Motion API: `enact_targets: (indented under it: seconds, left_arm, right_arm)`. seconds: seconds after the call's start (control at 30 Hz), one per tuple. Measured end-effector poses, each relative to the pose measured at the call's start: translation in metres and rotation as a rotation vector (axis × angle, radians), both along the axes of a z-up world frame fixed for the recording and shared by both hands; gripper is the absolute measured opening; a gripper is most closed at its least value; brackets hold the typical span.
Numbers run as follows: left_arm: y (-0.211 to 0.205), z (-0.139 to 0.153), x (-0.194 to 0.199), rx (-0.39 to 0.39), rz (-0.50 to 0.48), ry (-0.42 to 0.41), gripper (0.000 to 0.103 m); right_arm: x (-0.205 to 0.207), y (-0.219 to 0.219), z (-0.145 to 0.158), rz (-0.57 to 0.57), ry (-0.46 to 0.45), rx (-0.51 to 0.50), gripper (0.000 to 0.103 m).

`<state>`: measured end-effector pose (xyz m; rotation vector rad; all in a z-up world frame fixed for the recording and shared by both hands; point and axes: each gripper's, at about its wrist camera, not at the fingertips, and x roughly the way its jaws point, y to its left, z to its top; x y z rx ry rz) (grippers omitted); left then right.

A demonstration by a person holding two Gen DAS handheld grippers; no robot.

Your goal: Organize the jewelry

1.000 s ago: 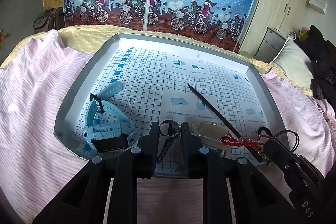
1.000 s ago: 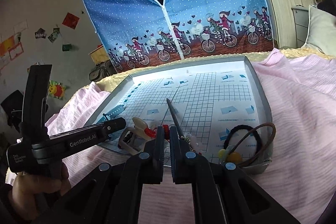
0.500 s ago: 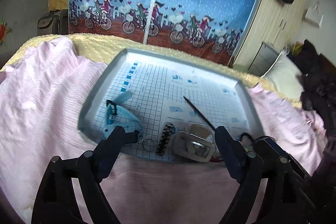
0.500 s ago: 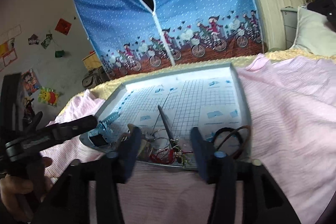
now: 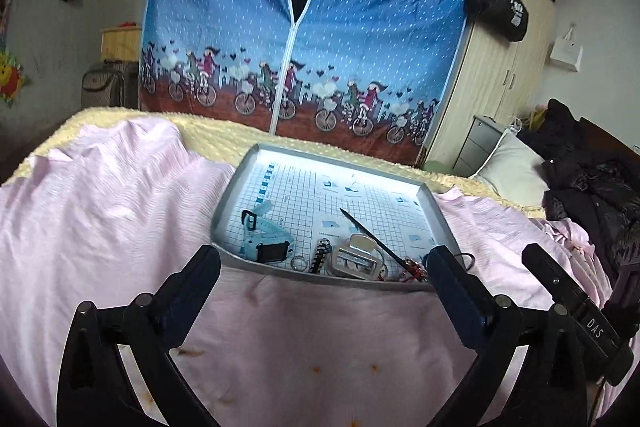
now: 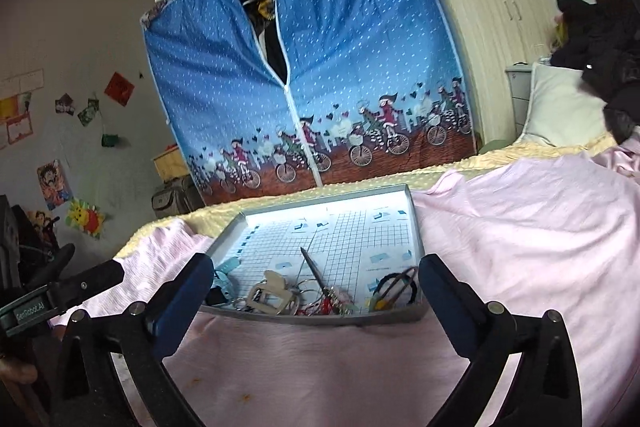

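Observation:
A grey tray (image 5: 234, 187) (image 6: 416, 227) with a grid sheet lies on the pink bedspread. Along its near edge sit a light-blue watch (image 5: 266, 239), a silver ring (image 5: 298, 262), a striped hair clip (image 5: 321, 254), a beige claw clip (image 5: 357, 255) (image 6: 269, 291), a dark hair stick (image 5: 370, 237) (image 6: 314, 271) with red beads (image 6: 326, 305), and hair ties (image 6: 394, 287). My left gripper (image 5: 322, 273) is wide open, pulled back in front of the tray with nothing held. My right gripper (image 6: 316, 277) is likewise wide open and empty, short of the tray's near rim.
Pink bedspread (image 5: 100, 211) covers the bed around the tray, with a yellow blanket (image 5: 216, 137) behind it. A blue fabric wardrobe (image 5: 304, 39) stands beyond, a wooden cabinet (image 5: 496, 83) and pillow (image 5: 512, 163) to the right. The other gripper's handle (image 5: 576, 311) shows at right.
Both grippers went from shut at the tray's near edge to wide open and drew back from the tray. The jewelry now lies loose at the near edge.

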<state>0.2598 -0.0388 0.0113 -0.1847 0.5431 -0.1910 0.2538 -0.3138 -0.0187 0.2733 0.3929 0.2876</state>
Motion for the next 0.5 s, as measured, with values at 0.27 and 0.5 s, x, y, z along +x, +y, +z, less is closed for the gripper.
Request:
enact_targets:
  seconds: [0.27,0.5]
  left_arm:
    - [0.011,0.009,-0.06,0.038,0.01,-0.055,0.101]
    - [0.03,-0.005,-0.095,0.057,0.068,-0.084,0.101]
  right_arm:
    - [-0.06,0.028,0.016,-0.009,-0.078,-0.069,0.103]
    - [-0.111,0.058,0.008,-0.009,-0.084,-0.152,0.103]
